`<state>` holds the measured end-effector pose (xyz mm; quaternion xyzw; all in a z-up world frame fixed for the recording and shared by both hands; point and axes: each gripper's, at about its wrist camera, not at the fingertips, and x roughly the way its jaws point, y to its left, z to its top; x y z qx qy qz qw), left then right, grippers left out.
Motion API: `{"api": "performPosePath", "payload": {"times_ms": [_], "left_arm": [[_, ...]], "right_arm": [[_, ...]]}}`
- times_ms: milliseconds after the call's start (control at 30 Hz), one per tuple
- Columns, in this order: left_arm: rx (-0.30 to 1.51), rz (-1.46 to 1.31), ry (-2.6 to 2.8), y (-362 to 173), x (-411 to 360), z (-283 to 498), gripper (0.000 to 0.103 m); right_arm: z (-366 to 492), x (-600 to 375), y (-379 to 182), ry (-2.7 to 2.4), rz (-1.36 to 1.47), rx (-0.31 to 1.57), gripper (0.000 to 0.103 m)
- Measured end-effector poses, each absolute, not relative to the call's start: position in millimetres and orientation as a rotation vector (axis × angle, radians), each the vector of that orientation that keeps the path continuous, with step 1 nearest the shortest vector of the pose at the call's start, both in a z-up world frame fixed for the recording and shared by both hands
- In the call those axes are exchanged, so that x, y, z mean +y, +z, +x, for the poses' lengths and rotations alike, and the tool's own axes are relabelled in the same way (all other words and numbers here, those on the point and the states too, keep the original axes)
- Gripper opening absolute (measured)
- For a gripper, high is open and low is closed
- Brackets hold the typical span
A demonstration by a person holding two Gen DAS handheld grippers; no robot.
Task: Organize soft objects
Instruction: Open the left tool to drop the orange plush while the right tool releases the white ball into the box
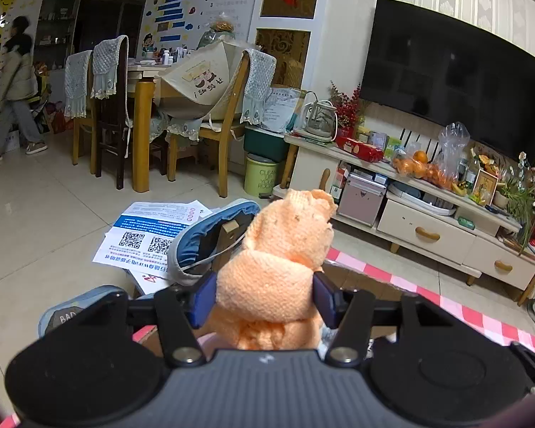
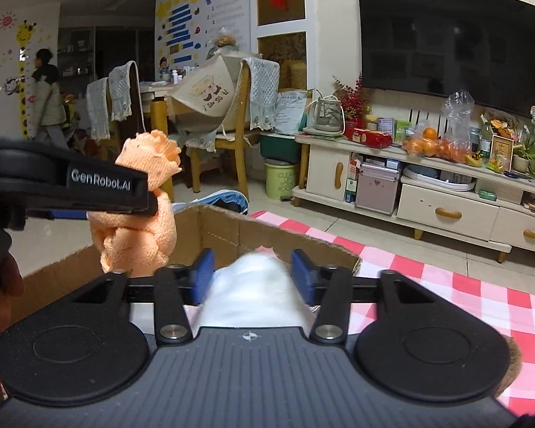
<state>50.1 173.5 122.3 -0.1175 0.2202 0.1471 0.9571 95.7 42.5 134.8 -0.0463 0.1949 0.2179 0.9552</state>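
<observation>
checkered cloth (image 2: 446, 285) | left gripper (image 1: 264, 294) clamps orange towel (image 1: 278, 249) | cardboard box (image 2: 253, 235)

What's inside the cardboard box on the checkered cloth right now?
Only bare inner walls of the cardboard box show. Its floor is hidden behind the right claw and the blurred white soft thing between its fingers.

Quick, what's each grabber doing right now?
Left gripper: shut on the orange cloth.
Right gripper: white cloth between its jaws; grip cannot be told.
</observation>
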Motion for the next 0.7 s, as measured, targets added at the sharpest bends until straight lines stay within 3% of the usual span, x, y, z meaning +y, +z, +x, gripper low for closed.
{"api": "performPosePath", "payload": {"times_ms": [33, 167, 233, 267, 700], "left_arm": [[0.449, -0.235, 0.299, 122, 173, 50, 0.058], [0.451, -0.228, 0.302, 123, 172, 51, 0.070], [0.441, -0.212, 0.301, 125, 170, 49, 0.079], [0.435, -0.204, 0.302, 126, 168, 48, 0.079], [0.400, -0.137, 0.266, 133, 147, 43, 0.088]], "right_arm": [[95, 42, 134, 0.439, -0.095, 0.392, 0.083], [92, 37, 136, 0.421, -0.075, 0.386, 0.085], [87, 31, 140, 0.407, -0.055, 0.372, 0.098], [84, 30, 140, 0.397, -0.049, 0.363, 0.100], [59, -3, 137, 0.296, 0.010, 0.345, 0.100]]}}
